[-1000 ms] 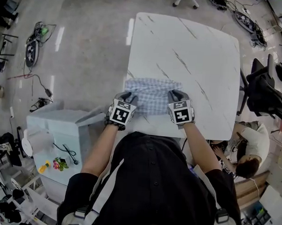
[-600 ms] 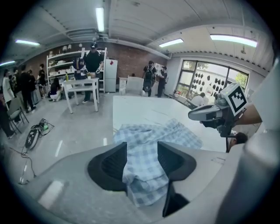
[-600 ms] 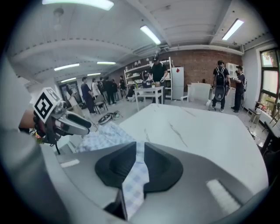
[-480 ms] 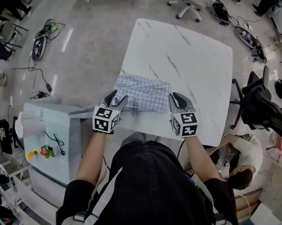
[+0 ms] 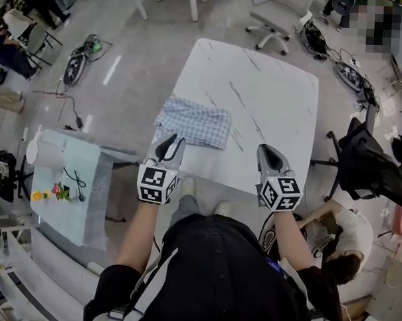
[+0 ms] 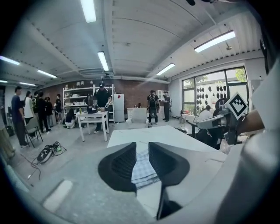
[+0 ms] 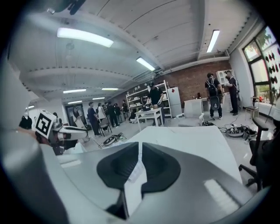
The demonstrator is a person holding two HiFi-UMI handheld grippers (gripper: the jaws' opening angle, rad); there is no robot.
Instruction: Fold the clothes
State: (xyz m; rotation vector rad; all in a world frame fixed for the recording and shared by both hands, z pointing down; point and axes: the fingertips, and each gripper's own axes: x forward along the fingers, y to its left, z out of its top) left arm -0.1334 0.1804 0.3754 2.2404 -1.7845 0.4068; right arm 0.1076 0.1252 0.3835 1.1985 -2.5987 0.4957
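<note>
Nearest, your forearms reach forward above your shoes [image 5: 186, 185] on the floor. Your left gripper [image 5: 172, 146] is raised at the near left edge of the white marbled worktop [image 5: 270, 93]. Its fingers have just been closing and stand a narrow gap apart, pinching nothing. Through that gap the garment shows lying beyond and below. Your right gripper [image 5: 269, 155] is held level with the left and well apart from it to the right, over the worktop's near edge. Its fingers have likewise just been closing and are drawn almost together, with only a thin slit between them and nothing held. Just beyond the left gripper, the blue-and-white checked garment [image 5: 193, 121] lies folded into a flat rectangle. It sits on the near left part of the worktop, along its left edge, and neither gripper touches it. Left of you stands a low white side table [image 5: 86, 211] bearing a cable and small coloured items. To the right are a seated person [image 5: 347, 239] and, farther, a black office chair [image 5: 367, 164]. At far left, cables and gear [image 5: 78, 53] lie on the floor.
</note>
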